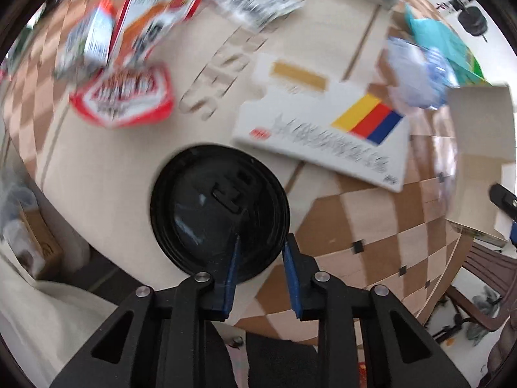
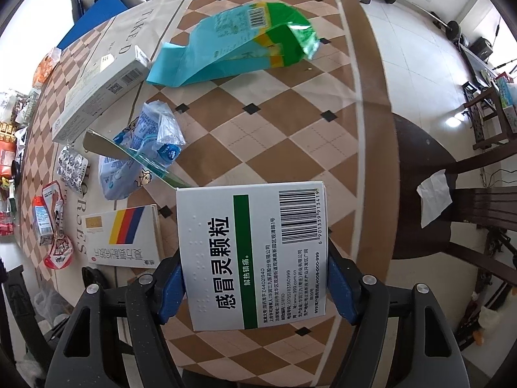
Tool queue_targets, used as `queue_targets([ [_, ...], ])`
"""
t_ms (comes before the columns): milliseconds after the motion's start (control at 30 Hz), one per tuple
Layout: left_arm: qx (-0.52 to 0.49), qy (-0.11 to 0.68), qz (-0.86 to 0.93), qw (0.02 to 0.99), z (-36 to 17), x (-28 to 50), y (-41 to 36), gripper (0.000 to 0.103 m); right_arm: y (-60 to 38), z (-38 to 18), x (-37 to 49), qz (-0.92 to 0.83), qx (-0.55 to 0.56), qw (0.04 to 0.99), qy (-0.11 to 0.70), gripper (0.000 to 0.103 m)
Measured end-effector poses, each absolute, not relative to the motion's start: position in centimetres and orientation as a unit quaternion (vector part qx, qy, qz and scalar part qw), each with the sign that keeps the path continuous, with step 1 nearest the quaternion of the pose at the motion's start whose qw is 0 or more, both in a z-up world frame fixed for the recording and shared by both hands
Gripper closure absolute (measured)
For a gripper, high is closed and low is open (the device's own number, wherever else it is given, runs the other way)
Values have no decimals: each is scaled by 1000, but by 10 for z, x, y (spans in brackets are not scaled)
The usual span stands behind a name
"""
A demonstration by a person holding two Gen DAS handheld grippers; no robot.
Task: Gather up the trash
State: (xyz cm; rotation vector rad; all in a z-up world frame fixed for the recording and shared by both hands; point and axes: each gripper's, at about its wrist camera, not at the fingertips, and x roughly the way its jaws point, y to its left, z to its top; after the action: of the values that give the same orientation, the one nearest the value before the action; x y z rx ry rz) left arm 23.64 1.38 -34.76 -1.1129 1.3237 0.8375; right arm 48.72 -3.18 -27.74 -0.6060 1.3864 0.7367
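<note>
The right gripper clamps a white medicine box with a green stripe and barcode between its blue pads, holding it above the near edge of the checkered tablecloth. The left gripper hovers with its fingers apart, gripping nothing, just over a black round lid lying near the cloth's edge. Beyond the lid lies a white box with yellow, red and blue stripes, and farther toward the far-left corner sit red snack wrappers. A teal and green bag rests near the far edge, with a crumpled blue-white wrapper and a long white carton toward the middle.
</note>
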Motion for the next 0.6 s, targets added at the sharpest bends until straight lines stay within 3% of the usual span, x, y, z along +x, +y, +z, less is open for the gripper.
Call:
queue_targets([
  [233,-494,539,324,600,-342,212,8,74,-53,-279,502,314,-260,666,625,27],
  [333,-523,514,305,607,-345,195,14,62,-56,-276,503,316,-255,666,625,27],
  [533,-510,502,322,620,-314,182,25,62,-56,-269,502,326,-244,664,627,27],
  [600,-493,497,333,631,-298,178,26,52,-55,-267,502,327,-242,665,626,27],
])
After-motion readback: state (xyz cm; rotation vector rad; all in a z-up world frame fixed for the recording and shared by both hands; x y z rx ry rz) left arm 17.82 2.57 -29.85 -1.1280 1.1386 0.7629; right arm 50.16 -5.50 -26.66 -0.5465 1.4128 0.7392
